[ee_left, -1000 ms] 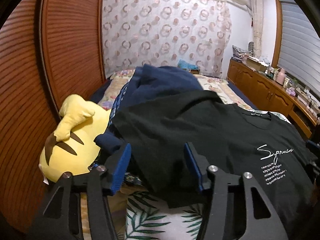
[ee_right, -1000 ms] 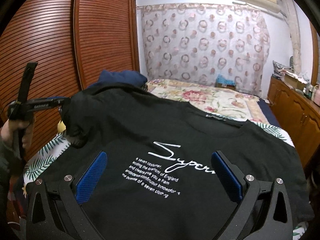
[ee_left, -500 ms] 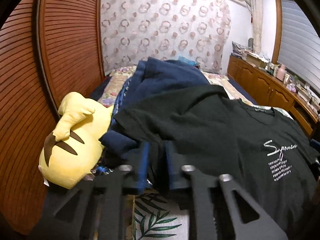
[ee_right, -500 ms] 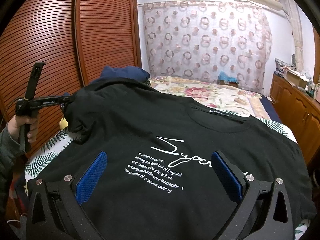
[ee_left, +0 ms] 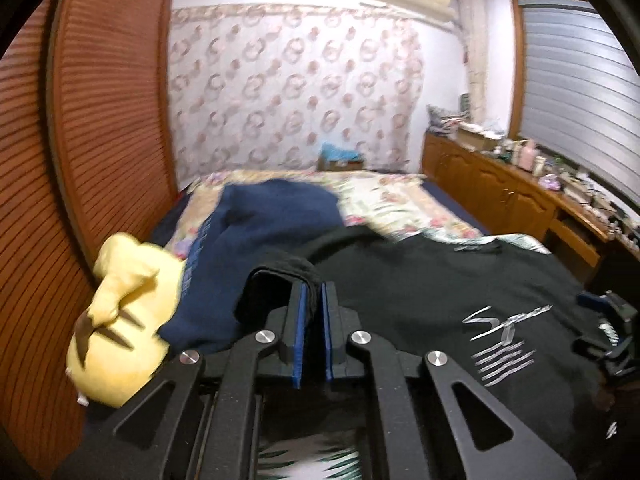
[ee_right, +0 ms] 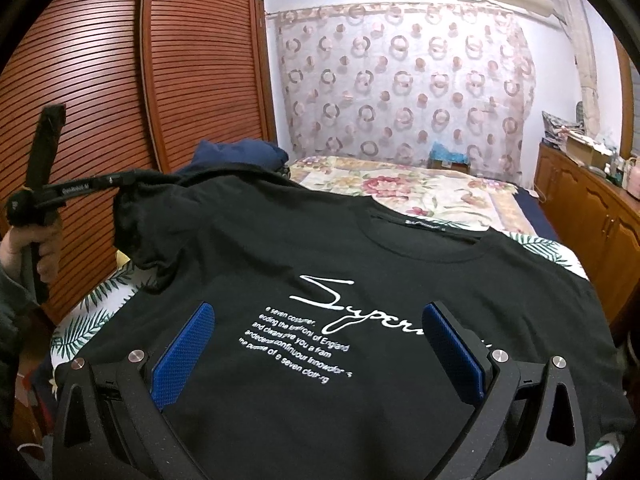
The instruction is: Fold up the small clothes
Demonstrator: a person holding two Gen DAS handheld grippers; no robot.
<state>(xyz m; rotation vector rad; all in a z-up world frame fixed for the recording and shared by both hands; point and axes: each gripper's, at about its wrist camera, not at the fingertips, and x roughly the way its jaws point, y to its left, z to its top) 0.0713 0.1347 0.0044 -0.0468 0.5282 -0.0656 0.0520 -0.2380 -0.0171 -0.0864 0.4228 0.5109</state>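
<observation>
A black T-shirt [ee_right: 360, 264] with white script print lies front up on the bed; it also shows in the left wrist view [ee_left: 420, 292]. My left gripper [ee_left: 313, 292] is shut on the shirt's left sleeve [ee_left: 280, 276] and holds it lifted above the bed; the right wrist view shows it at the far left [ee_right: 120, 180] with the sleeve hanging from it. My right gripper [ee_right: 320, 344] is open wide and empty, hovering over the printed chest near the shirt's lower part.
A yellow plush toy [ee_left: 120, 320] and a dark blue garment [ee_left: 260, 232] lie left of the shirt. Brown slatted wardrobe doors [ee_right: 120, 100] stand along the left. A wooden cabinet [ee_left: 520, 208] with clutter runs along the right. The floral bedspread [ee_right: 420, 192] stretches behind.
My left gripper closed on the shirt's left sleeve and lifted it up. The right gripper stayed open over the print.
</observation>
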